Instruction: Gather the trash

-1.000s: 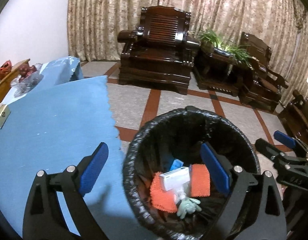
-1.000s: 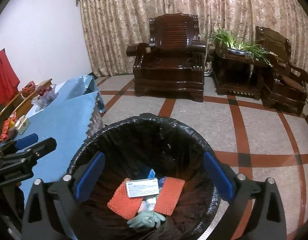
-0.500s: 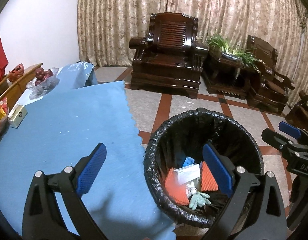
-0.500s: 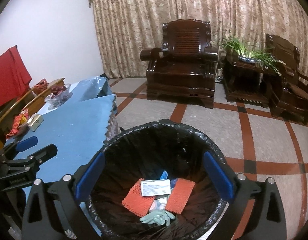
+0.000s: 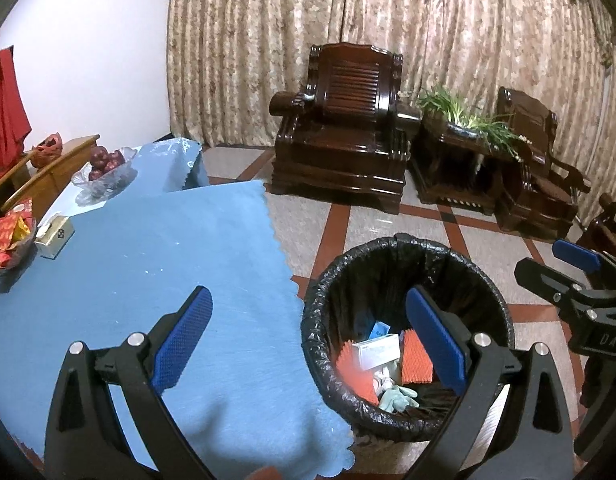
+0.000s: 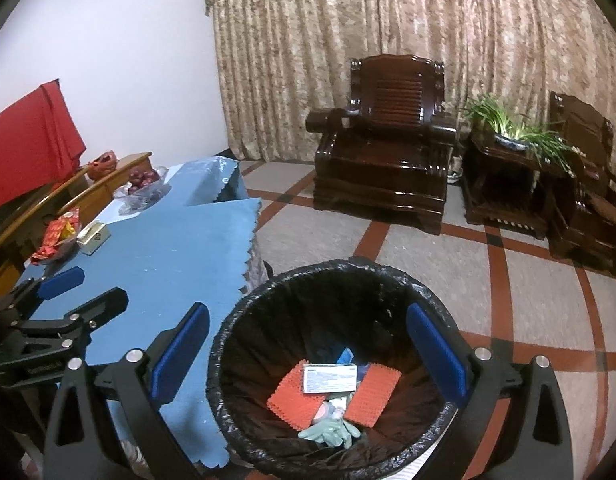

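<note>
Left gripper (image 5: 308, 344): your fingers are spread wide with nothing between them; the left pad hangs over the blue cloth, the right pad over the bin's opening.
Right gripper (image 6: 308, 354): your fingers are spread wide and empty too, framing the bin mouth from above.
Bin (image 6: 244, 320): a round bin with a black liner stands on the floor, just beside the right edge of the surface.
Trash in the bin: a white box (image 6: 329, 378) lies on top of two orange textured pads (image 6: 294, 400), with a pale green glove (image 6: 327, 432) nearer you and a small blue pack (image 6: 345, 357) behind the box.
Surface (image 5: 128, 264): covered in blue cloth, bare in the near part beside your left gripper.
Far left of the surface: a small cream box (image 5: 54, 236), a dish of red packets (image 5: 6, 236) and a glass bowl of dark red fruit (image 5: 106, 170).
Room: a dark wooden armchair (image 6: 387, 136) stands far across the tiled floor before a patterned curtain (image 6: 387, 12), with a green plant (image 6: 515, 128) on a side table to its right.
</note>
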The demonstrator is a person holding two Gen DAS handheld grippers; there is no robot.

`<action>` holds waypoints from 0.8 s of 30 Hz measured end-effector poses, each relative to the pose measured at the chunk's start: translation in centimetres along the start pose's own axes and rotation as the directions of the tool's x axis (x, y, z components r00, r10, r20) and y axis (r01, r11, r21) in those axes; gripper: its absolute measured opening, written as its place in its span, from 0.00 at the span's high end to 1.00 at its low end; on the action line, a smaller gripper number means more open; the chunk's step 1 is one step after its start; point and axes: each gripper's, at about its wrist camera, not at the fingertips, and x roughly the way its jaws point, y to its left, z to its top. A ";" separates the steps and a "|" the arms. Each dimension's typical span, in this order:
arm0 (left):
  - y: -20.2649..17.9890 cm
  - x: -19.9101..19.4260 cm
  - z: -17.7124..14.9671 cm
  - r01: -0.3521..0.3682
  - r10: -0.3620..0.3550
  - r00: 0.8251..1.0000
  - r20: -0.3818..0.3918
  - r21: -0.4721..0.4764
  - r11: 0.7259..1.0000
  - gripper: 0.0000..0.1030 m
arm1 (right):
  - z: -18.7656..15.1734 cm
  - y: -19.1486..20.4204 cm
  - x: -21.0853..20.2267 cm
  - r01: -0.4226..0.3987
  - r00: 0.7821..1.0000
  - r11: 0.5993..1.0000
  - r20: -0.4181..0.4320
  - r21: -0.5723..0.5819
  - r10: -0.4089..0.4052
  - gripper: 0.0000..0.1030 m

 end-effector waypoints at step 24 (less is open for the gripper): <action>1.1 -3.3 0.4 -0.017 0.018 0.999 0.049 -0.032 0.999 0.07 | 0.7 2.4 -1.5 -0.016 1.000 0.999 0.014 -0.044 0.017 0.06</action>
